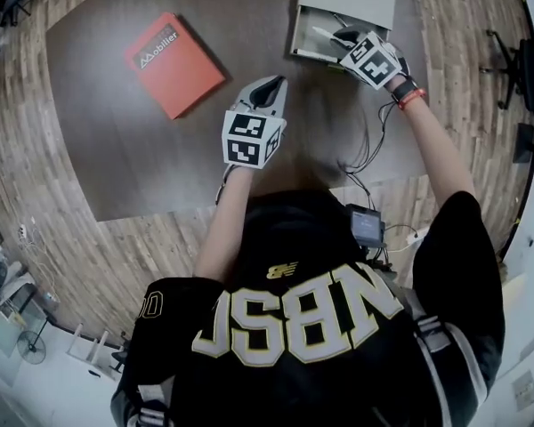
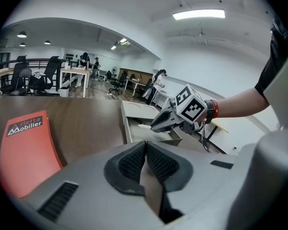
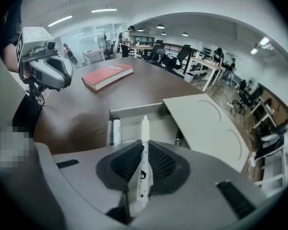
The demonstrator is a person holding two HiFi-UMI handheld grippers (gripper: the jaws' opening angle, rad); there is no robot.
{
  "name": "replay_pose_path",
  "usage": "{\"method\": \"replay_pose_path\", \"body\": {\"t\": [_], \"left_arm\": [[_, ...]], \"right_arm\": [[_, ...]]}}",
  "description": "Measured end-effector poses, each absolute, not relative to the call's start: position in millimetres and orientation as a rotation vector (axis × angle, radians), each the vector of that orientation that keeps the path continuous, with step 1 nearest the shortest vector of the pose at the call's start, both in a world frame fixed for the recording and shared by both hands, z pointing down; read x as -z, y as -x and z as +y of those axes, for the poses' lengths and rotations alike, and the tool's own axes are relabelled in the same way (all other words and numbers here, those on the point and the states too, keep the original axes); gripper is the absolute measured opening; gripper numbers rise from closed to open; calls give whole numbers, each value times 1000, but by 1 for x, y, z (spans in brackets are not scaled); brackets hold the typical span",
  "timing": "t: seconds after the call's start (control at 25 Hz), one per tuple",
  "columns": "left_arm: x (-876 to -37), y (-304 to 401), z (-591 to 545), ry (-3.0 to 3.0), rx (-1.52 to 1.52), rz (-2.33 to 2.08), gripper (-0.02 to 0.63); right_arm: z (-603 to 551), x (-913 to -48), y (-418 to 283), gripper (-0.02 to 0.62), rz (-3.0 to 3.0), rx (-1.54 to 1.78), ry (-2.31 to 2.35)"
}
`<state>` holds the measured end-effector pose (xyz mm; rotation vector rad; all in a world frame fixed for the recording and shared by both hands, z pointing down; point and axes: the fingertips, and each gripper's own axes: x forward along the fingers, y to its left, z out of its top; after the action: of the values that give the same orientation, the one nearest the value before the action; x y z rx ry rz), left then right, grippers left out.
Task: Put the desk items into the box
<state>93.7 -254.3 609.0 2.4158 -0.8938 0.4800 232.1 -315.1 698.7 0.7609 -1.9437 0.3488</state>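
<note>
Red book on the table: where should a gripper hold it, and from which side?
Probably its edge nearest the left gripper, coming in low from that side: the red book lies flat on the table, so only a thin edge fits between the jaws.

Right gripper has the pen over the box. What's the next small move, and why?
Probably lower the right gripper a little and open its jaws. It is shut on the pen, whose tip points over the open box, so a short drop should land the pen inside.
</note>
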Motion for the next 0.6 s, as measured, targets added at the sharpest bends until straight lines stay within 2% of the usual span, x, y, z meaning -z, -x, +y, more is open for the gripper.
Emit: {"method": "replay_pose_path", "body": {"t": [0.6], "left_arm": [[-618, -96, -254, -2386, -497, -890, 26]], "right_arm": [[-313, -732, -230, 54, -1889, -338, -681]]}}
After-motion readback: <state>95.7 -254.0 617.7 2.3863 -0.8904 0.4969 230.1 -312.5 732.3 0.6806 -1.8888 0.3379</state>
